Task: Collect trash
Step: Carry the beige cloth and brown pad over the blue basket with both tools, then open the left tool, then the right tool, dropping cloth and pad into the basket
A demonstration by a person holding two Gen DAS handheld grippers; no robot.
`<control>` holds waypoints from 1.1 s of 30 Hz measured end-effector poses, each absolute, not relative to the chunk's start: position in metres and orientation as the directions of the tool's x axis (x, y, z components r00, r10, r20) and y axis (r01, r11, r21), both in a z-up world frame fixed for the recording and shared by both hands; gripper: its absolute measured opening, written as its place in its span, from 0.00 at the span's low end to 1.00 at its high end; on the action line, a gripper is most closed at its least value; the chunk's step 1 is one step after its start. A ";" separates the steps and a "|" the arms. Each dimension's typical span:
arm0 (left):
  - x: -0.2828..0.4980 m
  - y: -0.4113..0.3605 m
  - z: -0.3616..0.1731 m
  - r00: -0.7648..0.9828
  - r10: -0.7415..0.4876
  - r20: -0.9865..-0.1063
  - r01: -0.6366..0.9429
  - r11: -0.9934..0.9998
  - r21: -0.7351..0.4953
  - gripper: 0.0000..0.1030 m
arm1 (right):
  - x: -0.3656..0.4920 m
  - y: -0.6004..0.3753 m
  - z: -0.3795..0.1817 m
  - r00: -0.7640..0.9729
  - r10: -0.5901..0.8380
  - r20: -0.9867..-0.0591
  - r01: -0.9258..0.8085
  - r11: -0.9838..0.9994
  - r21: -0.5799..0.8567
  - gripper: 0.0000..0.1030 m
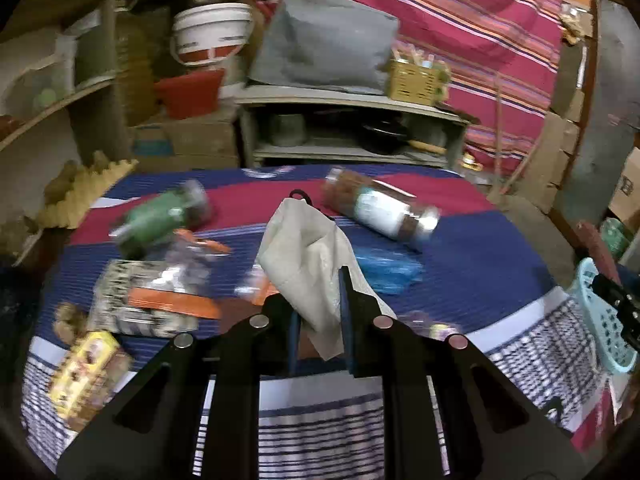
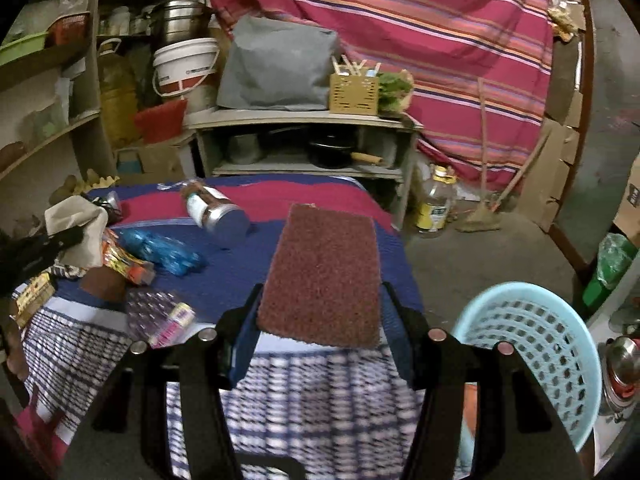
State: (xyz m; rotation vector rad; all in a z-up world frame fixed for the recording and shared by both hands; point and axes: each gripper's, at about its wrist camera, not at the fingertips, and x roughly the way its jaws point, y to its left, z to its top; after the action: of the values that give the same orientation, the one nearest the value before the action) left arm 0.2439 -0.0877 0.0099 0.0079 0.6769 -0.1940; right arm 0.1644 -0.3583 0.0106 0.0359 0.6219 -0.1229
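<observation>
Carry step: my left gripper (image 1: 320, 312) clamps crumpled beige paper napkin (image 1: 308, 256), my right gripper (image 2: 320, 320) pinches maroon rectangular scrub pad (image 2: 324, 272). Next: drop both into light-blue plastic lattice basket (image 2: 532, 364).

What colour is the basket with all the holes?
The basket is light blue, seen best in the right wrist view.

Dim indoor light, motion blur throughout, strong fisheye bending, black corners.

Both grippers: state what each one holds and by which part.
The left gripper pinches a crumpled beige paper by its lower end. The right gripper clamps a reddish-brown scouring pad across its near end, by both side edges.
</observation>
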 end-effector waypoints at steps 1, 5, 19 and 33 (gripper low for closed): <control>0.243 -0.098 0.008 0.757 -0.192 -0.625 0.198 0.978 -0.061 0.15 | 0.160 -0.366 0.009 0.805 -0.111 -0.583 0.137 0.991 0.000 0.55; 0.240 -0.131 0.003 0.728 -0.264 -0.632 0.260 0.960 -0.102 0.15 | 0.141 -0.397 0.006 0.799 -0.146 -0.583 0.184 0.983 0.007 0.55; 0.199 -0.276 -0.013 0.628 -0.441 -0.642 0.516 0.853 -0.081 0.15 | 0.072 -0.513 -0.007 0.753 -0.288 -0.591 0.400 0.914 0.063 0.55; 0.163 -0.406 -0.022 0.493 -0.587 -0.642 0.708 0.700 -0.096 0.17 | 0.046 -0.559 -0.023 0.717 -0.354 -0.600 0.478 0.876 0.055 0.55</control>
State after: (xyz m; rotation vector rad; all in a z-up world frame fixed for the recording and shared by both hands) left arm 0.1627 -0.4055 -0.0217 0.1901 0.7012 -0.7905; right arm 0.0464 -0.5590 -0.0228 0.2130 0.6177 -0.4641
